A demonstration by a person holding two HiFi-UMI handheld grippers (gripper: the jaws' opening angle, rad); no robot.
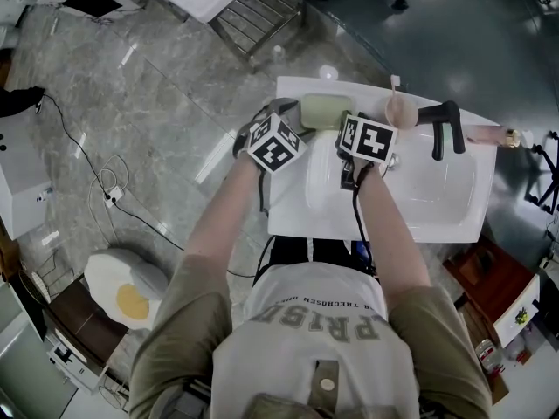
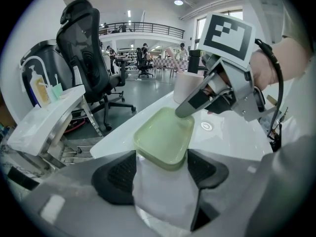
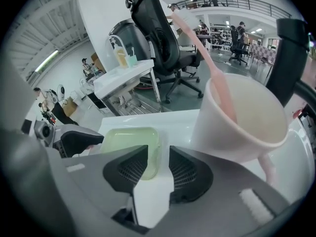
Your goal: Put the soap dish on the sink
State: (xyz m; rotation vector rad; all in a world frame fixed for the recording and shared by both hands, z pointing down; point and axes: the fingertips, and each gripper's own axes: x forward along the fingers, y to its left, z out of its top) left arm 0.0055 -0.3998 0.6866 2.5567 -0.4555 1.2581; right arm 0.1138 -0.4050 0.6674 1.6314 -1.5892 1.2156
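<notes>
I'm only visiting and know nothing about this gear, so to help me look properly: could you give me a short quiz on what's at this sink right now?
1. True or false: the green soap dish lies down in the basin of the sink.
2. What stands in the cup? A: a pink handle; B: a tube of paste; C: nothing.
3. Fill in: the right gripper's jaws stand ____ (together or apart).
Key: 1 false, it rests on the sink's flat rim; 2 A; 3 apart.
</notes>
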